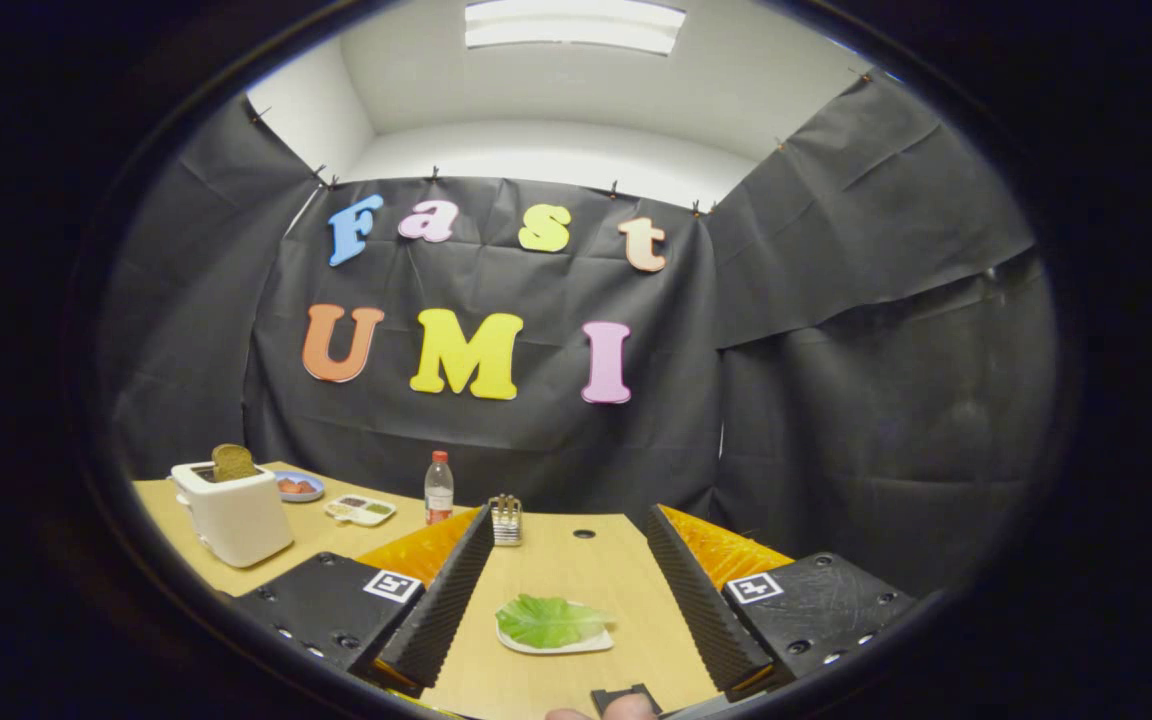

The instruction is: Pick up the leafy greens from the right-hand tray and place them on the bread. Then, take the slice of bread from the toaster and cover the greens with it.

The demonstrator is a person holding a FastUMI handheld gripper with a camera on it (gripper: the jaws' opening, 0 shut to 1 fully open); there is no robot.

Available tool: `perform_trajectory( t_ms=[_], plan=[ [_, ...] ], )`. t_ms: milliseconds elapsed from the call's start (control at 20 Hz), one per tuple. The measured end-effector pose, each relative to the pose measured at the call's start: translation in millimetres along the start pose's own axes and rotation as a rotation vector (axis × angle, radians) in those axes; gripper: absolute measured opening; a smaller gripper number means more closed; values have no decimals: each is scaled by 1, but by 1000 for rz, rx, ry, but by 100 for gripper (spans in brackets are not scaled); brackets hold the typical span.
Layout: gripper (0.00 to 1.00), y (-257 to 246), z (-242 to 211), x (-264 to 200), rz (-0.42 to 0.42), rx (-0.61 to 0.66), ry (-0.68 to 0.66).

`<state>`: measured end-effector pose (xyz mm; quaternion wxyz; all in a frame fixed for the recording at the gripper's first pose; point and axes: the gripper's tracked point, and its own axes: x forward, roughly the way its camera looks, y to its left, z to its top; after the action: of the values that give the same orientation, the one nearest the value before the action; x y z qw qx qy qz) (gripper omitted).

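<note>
Hand-held gripper (568,590) with fingers spread wide over the worktop (556,560); the leafy greens (548,620) lie on a small white tray (576,645) between them, lower centre. At left, a bread slice (233,462) stands in the white toaster (233,515)

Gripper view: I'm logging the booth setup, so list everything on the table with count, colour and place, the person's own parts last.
Table: one, light wood, under everything.
Leafy green: one, green, on a small white tray between the fingers.
Toaster: one, white, far left of the fingers.
Bread slice: one, brown, standing in the toaster.
Bowl: one, blue, behind the toaster.
Divided dish: one, white, right of the bowl.
Bottle: one, clear with red cap, beyond the fingers.
Metal rack: one, silver, beside the bottle.
Gripper: one, fingers open around the tray, touching nothing.
Fingertip: behind the gripper.
</note>
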<state>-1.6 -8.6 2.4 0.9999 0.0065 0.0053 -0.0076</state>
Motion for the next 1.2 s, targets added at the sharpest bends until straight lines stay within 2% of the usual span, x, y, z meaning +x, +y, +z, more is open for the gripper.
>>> perform_trajectory(
  t_ms=[450, 800, 1200],
  plan=[
    [95, -3, -21, 12, -9, 11, 55],
    [95, -6, -77, 45, 12, 98, 216],
    [96, -3, -160, 89, 59, 353, 490]
  ],
)
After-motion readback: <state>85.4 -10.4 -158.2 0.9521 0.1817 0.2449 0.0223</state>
